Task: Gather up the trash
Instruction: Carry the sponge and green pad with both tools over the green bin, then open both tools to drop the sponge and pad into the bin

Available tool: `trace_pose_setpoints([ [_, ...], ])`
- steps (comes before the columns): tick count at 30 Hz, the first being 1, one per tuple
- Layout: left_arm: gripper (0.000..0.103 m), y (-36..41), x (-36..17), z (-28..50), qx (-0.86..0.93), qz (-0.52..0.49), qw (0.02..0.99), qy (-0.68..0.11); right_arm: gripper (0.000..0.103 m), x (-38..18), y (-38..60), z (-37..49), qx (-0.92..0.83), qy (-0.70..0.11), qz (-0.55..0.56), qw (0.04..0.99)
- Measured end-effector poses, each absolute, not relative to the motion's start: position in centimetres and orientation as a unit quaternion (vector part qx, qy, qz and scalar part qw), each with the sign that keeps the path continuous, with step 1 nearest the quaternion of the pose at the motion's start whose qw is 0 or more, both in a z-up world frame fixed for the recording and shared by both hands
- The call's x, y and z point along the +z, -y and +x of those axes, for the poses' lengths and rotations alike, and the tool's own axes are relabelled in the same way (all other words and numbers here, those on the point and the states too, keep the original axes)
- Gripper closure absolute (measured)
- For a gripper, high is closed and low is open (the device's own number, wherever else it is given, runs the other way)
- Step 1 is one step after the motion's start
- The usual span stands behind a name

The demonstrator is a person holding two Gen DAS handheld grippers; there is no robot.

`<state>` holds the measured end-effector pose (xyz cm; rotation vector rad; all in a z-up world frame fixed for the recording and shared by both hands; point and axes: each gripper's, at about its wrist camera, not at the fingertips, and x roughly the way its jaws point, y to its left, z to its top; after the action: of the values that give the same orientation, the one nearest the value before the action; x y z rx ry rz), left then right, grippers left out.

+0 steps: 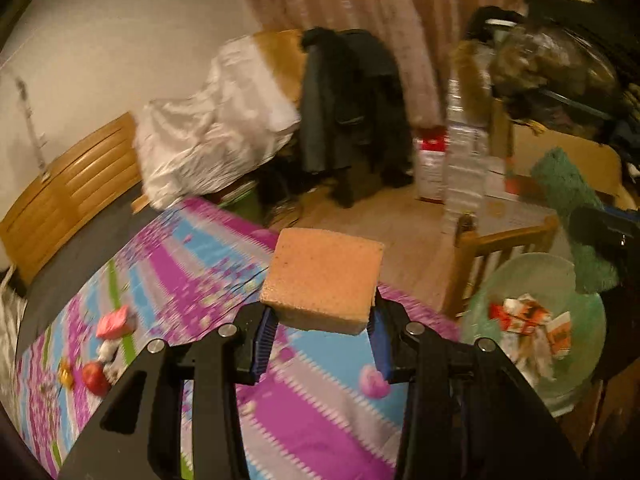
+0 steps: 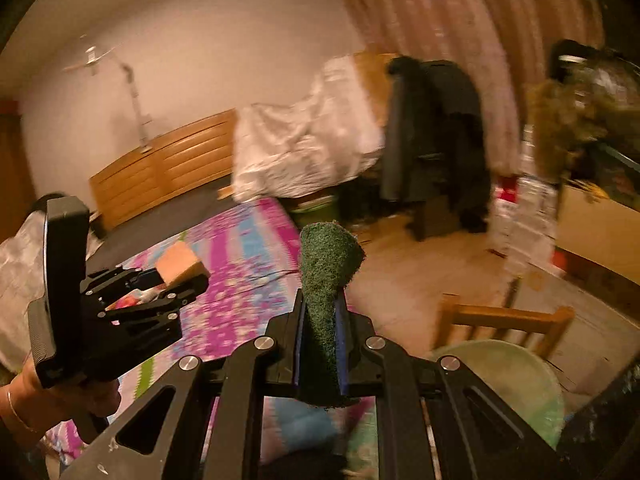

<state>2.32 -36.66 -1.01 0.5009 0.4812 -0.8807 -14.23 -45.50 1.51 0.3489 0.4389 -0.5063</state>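
Left tongs (image 1: 322,320) clamped on an orange sponge (image 1: 324,280), held up above the bed's purple-blue patterned cover (image 1: 192,264); the same left tongs (image 2: 176,276) with sponge (image 2: 180,266) show at left in the right wrist view, gripped by a hand (image 2: 60,400). Right tongs (image 2: 320,340) closed on a green scouring pad (image 2: 326,280), pad sticking up and forward between the blue pads (image 2: 341,344). In the left view that green pad (image 1: 572,220) sits at right, just above a pale green bin (image 1: 520,276) with crumpled red-white wrappers (image 1: 524,320) inside. Small red and pink items (image 1: 104,356) lie on the bed cover at lower left, well apart from the bin. Wooden chair (image 1: 504,240) beside the bin. White bag (image 1: 212,128), dark coat (image 1: 352,100) and curtain (image 1: 360,8) behind. Frames blurred.
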Motion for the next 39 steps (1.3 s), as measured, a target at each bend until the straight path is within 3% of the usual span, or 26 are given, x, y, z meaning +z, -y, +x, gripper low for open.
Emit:
trace_pose_setpoints([
  [19, 0.064, 48.8, -3.6, -6.9, -0.539, 0.297, 0.753, -0.234, 0.089, -0.9, 53.3, -27.2, -0.391, -0.238, 0.189, 0.869],
  [39, 0.064, 50.7, -5.9, -9.3, -0.562, 0.333, 0.715, -0.248, 0.089, -3.7, 54.1, -27.1, -0.378, -0.283, 0.205, 0.858],
])
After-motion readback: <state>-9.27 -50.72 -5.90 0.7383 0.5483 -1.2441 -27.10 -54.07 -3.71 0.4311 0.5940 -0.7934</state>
